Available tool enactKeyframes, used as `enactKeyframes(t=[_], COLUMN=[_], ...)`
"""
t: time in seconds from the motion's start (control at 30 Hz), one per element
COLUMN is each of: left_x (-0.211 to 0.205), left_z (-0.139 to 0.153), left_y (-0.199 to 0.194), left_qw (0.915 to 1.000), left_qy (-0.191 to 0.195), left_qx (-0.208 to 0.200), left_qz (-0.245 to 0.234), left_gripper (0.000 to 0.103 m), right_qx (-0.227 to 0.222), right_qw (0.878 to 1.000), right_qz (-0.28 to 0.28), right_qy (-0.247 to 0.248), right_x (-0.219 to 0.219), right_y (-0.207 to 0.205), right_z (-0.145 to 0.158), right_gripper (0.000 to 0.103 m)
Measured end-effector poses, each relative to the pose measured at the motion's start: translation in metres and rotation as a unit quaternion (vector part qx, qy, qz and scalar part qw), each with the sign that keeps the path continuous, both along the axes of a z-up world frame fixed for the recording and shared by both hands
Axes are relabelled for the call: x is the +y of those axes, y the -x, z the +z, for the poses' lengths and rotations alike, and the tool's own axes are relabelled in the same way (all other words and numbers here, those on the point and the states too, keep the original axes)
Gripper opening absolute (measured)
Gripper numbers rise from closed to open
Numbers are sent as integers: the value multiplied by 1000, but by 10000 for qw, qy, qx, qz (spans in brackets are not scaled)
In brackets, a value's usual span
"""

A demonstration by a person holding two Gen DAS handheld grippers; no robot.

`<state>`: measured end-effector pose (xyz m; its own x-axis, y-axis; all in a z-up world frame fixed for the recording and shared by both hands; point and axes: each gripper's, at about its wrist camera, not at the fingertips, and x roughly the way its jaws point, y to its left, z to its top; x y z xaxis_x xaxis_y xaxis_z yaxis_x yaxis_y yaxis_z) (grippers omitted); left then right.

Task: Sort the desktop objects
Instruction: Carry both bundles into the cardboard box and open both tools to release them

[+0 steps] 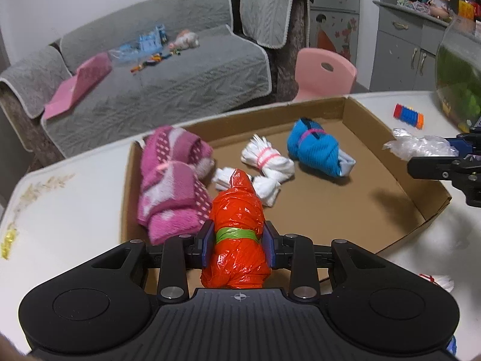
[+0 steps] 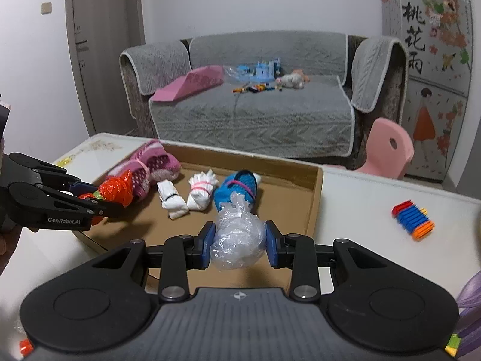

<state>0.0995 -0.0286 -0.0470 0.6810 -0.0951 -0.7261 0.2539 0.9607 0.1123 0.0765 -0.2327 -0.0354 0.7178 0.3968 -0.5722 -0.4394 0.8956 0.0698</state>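
The left gripper (image 1: 239, 242) is clamped on the orange bag bundle (image 1: 237, 225), pads at its green band, the bundle's tip pointing to 12 o'clock over the cardboard tray (image 1: 372, 120). The right gripper (image 2: 239, 242) is clamped on the clear bag bundle (image 2: 237, 240), with the blue sock roll (image 2: 237, 188) just beyond at 12 o'clock inside the tray.

"GenRobot.AI" stands in white on the black body of the left gripper (image 2: 115, 194), at nine o'clock in the right wrist view. Large black characters "桃花雨" run down the decorated cabinet (image 2: 427, 60) at two o'clock.
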Motion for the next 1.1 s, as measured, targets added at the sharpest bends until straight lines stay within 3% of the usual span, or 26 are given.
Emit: enactKeyframes(t=[0.27, 0.63, 0.97, 1.03, 1.1], left_x=[1, 2, -2, 0, 2], left_z=[-26, -25, -24, -22, -18], left_y=[2, 31, 47, 46, 48], left_qw=[9994, 9984, 9990, 9993, 9996], left_qy=[101, 234, -68, -78, -19], left_qx=[343, 506, 436, 373, 238], left_qz=[-1, -68, -45, 58, 130], left_gripper=[41, 40, 45, 55, 83], right_qx=[324, 583, 569, 583, 529], right_qw=[9992, 9976, 9974, 9975, 9979], right_qz=[73, 99, 147, 124, 95], right_qy=[223, 359, 407, 373, 372], right_x=[4, 1, 0, 0, 0], right_y=[-1, 19, 28, 19, 13], right_z=[-19, -22, -20, -21, -21], right_gripper=[32, 31, 32, 32, 34])
